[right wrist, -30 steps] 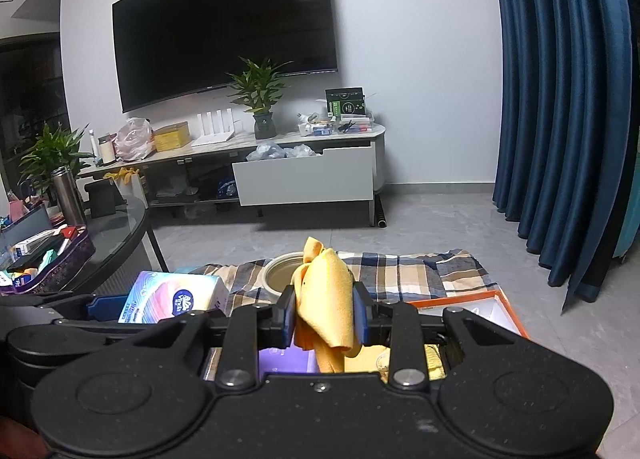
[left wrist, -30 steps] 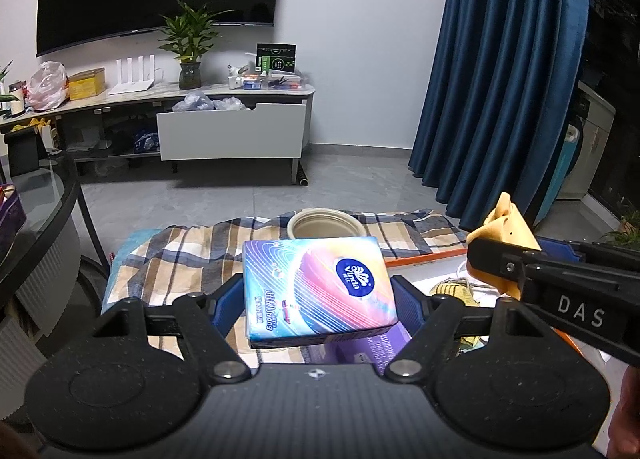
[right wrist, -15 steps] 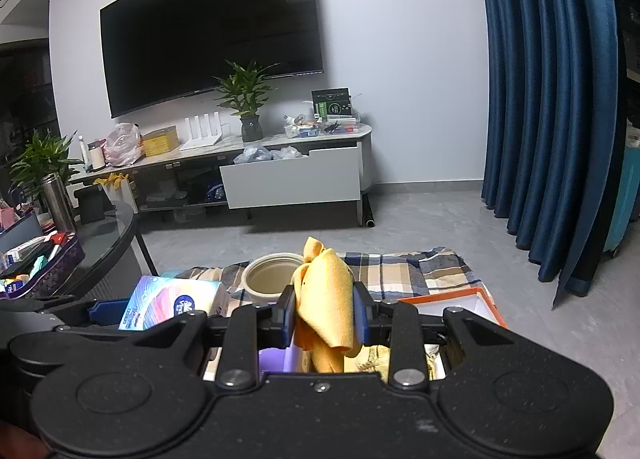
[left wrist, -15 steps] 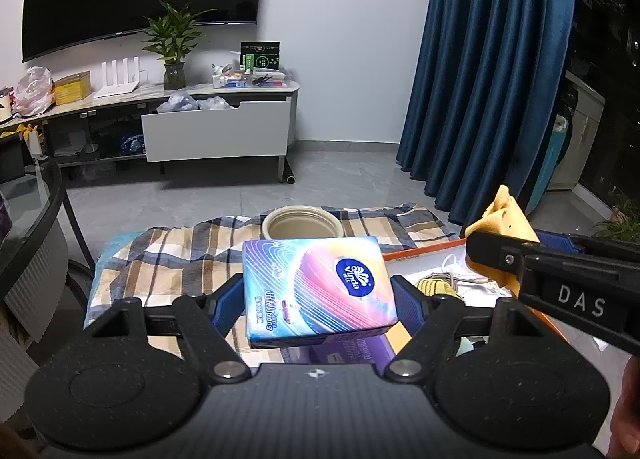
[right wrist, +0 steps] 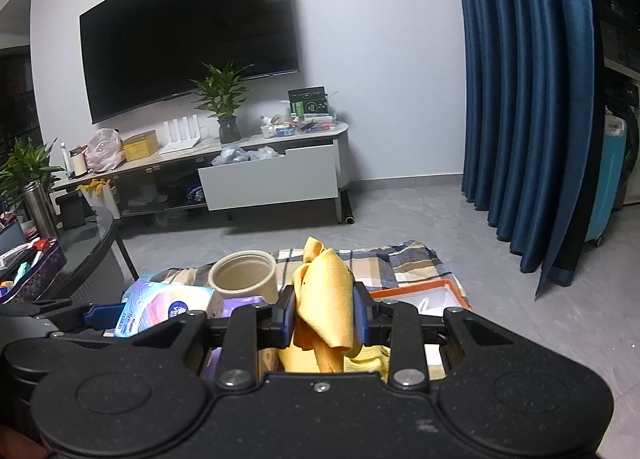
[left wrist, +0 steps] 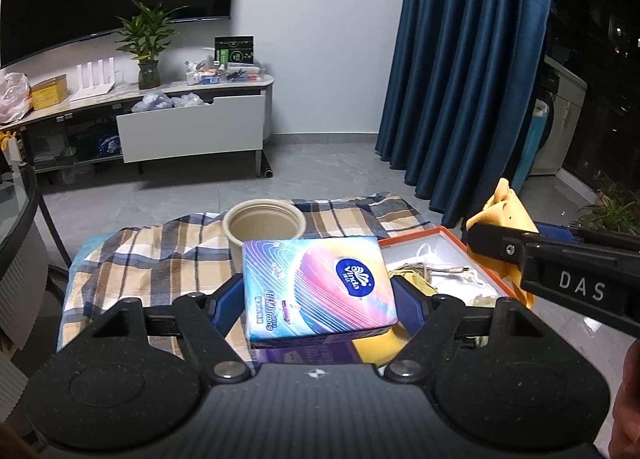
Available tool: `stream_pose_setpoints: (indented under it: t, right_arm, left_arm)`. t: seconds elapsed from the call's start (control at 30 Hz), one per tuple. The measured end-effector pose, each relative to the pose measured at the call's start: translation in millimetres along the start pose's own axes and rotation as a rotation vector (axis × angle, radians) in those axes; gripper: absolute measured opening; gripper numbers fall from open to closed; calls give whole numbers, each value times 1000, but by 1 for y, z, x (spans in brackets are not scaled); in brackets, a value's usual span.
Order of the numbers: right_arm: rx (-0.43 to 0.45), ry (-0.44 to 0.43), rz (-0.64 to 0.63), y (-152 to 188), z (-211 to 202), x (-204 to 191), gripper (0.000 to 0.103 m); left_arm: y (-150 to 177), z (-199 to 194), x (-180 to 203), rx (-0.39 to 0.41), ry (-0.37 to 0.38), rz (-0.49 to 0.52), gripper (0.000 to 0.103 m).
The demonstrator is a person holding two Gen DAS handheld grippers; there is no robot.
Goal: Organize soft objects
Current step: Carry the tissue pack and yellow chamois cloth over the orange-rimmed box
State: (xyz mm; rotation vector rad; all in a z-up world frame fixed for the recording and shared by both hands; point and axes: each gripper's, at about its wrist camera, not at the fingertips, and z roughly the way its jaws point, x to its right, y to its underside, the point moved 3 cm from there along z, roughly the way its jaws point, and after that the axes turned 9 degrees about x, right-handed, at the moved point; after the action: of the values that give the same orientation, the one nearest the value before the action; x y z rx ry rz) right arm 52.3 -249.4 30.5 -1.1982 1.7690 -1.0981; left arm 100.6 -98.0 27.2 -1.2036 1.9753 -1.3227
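Left claw [left wrist: 319, 295] clamps tissue pack [left wrist: 318, 286]; right claw [right wrist: 324, 315] clamps yellow cloth [right wrist: 326, 299].

The left gripper [left wrist: 318, 299] is built of matte black speckled plastic, with two round discs on its ribbed body. Silver screws are set at the linkage pivots, and blue pads are fitted to the fingers [left wrist: 226, 299]. The right gripper [right wrist: 324, 315] is made alike; white letters "DAS" are printed on its side.
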Motion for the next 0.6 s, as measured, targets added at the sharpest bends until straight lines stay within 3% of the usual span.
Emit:
stream_pose_setpoints:
  t: [0.6]
  right_arm:
    - [-14,91,29,5,-5,48,37]
  left_arm:
    - [9,19,32,-35,92,29,79]
